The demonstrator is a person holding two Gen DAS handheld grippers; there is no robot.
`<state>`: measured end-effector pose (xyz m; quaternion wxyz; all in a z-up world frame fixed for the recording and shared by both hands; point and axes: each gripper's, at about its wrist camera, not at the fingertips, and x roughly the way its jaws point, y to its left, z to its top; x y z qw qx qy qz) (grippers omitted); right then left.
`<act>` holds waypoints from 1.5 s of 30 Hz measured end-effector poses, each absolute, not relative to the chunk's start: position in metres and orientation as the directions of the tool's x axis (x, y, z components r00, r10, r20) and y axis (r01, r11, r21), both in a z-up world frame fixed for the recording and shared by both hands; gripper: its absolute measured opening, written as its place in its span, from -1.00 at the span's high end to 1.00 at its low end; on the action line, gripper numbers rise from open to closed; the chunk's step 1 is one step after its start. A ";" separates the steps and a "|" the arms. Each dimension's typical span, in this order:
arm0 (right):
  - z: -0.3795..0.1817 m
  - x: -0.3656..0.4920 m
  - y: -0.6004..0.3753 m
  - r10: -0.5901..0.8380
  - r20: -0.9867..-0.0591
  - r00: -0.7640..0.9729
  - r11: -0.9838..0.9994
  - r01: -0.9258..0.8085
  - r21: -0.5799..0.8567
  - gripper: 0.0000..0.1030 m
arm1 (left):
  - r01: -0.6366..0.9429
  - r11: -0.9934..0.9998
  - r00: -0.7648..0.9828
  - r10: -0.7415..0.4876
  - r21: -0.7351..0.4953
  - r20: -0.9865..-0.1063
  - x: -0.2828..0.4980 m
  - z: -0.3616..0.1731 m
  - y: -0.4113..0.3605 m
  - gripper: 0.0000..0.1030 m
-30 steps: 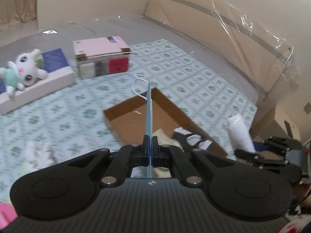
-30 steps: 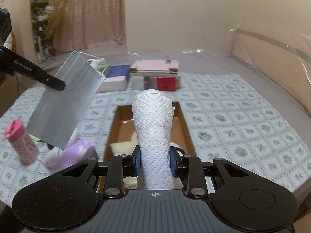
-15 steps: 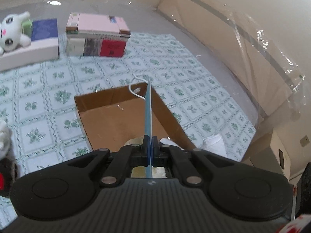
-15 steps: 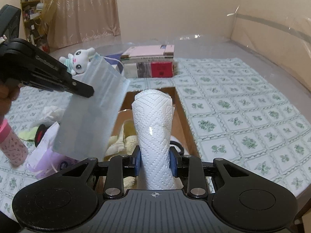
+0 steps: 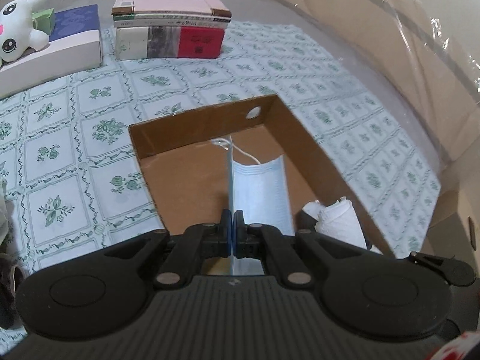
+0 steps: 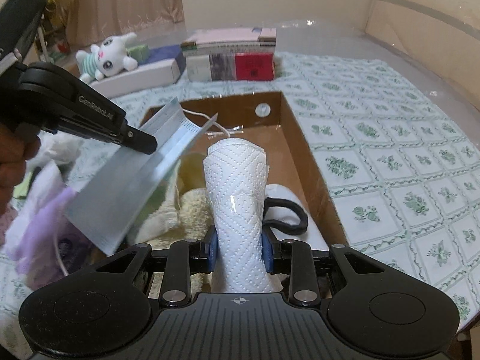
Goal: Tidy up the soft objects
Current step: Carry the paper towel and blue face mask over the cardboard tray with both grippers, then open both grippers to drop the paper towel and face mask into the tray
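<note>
Matt black plastic on both grippers, ribbed along the housings. Pinched between the left jaws, pleated blue non-woven face mask; squeezed between the right jaws, embossed white paper towel roll. Beyond, raw brown cardboard box; underneath, glossy floral tablecloth.

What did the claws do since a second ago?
Both claws came down toward the cardboard box. The left claw brought the blue face mask over it; the right claw lowered the paper towel roll. Both grips stayed shut; nothing was dropped.
</note>
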<state>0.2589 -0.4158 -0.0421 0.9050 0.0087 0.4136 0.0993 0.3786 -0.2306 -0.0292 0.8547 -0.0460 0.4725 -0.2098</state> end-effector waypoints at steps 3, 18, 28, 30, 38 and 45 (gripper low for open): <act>-0.050 0.267 -0.413 0.190 -0.750 0.633 0.979 -0.178 0.098 0.42 | 0.308 0.912 0.472 -0.393 -0.270 -0.789 0.383 -0.032 -0.227 0.91; -0.014 0.234 -0.417 0.225 -0.647 0.728 0.974 -0.170 0.148 -0.07 | 0.322 0.907 0.550 -0.412 -0.270 -0.727 0.362 0.010 -0.205 0.52; -0.008 0.252 -0.364 0.399 -0.601 0.692 0.911 -0.374 0.174 -0.06 | 0.308 0.915 0.587 -0.398 -0.260 -0.704 0.351 0.020 -0.180 0.52; -0.021 0.266 -0.352 0.377 -0.657 0.653 0.903 -0.417 0.104 0.00 | 0.311 0.914 0.588 -0.400 -0.260 -0.703 0.350 0.019 -0.175 0.52; -0.076 0.292 -0.344 0.232 -0.801 0.551 0.804 -0.572 -0.160 0.10 | 0.325 0.893 0.569 -0.447 -0.311 -0.690 0.351 0.009 -0.164 0.51; -0.086 0.316 -0.339 0.157 -0.768 0.621 0.778 -0.556 -0.291 0.09 | 0.330 0.890 0.585 -0.454 -0.314 -0.672 0.349 0.010 -0.159 0.47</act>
